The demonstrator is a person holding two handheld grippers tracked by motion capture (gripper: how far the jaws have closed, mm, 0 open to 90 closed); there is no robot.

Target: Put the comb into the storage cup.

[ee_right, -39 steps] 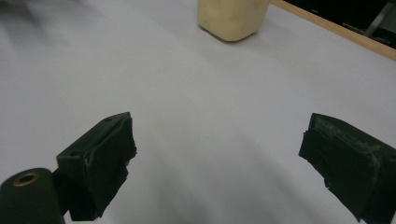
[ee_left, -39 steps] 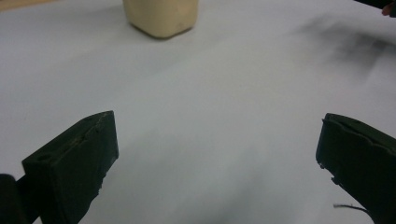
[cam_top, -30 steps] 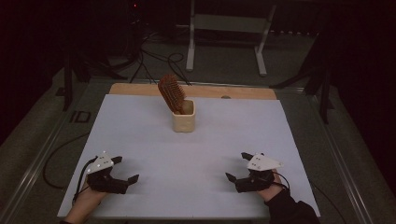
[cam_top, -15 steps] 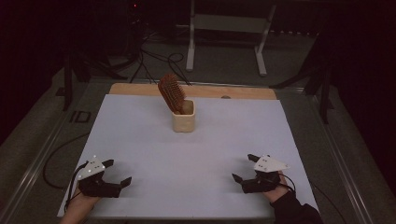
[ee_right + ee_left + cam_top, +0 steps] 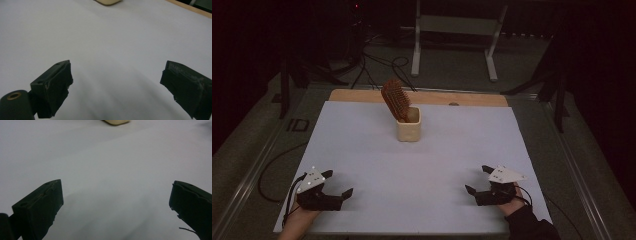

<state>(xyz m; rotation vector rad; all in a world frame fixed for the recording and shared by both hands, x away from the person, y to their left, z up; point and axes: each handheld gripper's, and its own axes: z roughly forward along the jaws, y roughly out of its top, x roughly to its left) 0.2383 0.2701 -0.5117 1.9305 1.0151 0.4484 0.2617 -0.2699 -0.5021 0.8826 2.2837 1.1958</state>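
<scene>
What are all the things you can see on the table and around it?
hairbrush: one, brown, standing tilted in the cup, bristle end up
cup: one, cream, on the far middle of the white sheet
white sheet: one, covers most of the table
wooden board: one, tan, its edge showing past the sheet's far side
metal stand: one, pale grey, on the floor beyond the table
cables: several, black, on the floor beyond the table
left gripper: one, black with a grey plate, near left corner, fingers apart
right gripper: one, black with a grey plate, near right corner, fingers apart
</scene>
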